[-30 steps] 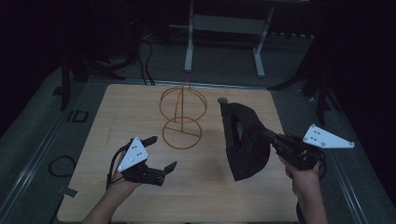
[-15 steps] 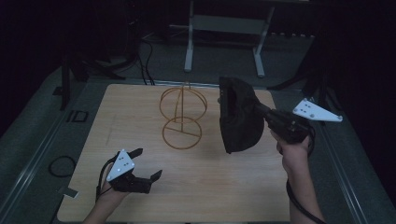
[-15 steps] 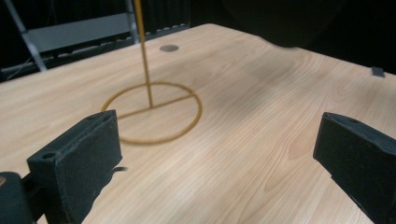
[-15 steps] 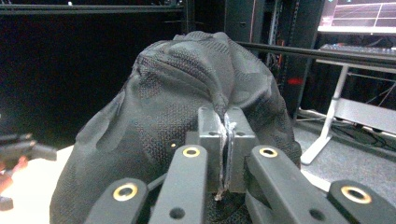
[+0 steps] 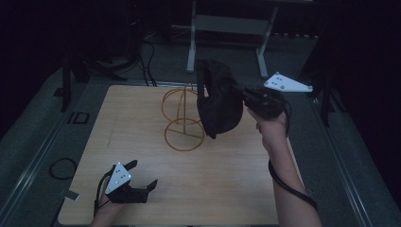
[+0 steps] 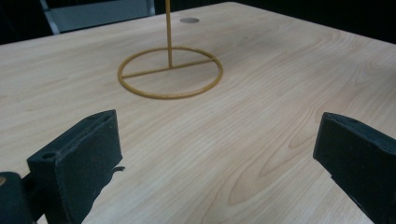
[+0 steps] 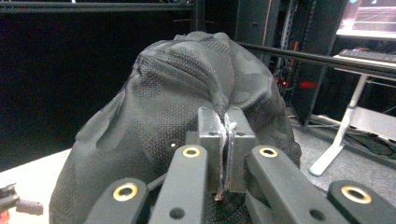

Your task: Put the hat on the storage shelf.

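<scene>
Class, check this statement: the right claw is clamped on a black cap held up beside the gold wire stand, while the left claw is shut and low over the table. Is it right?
One detail is wrong: the left claw is open, not shut. The left gripper view shows its jaws wide apart over the bare table. The rest stands: in the high view the right claw is clamped on the black cap, held up beside the gold wire stand.

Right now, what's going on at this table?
A person works with tongs in each hand. The right tongs are shut on a black cap, holding it in the air beside the top of a gold wire stand that sits on the wooden table. The left tongs are open and hold nothing, low over the table's near left corner.
</scene>
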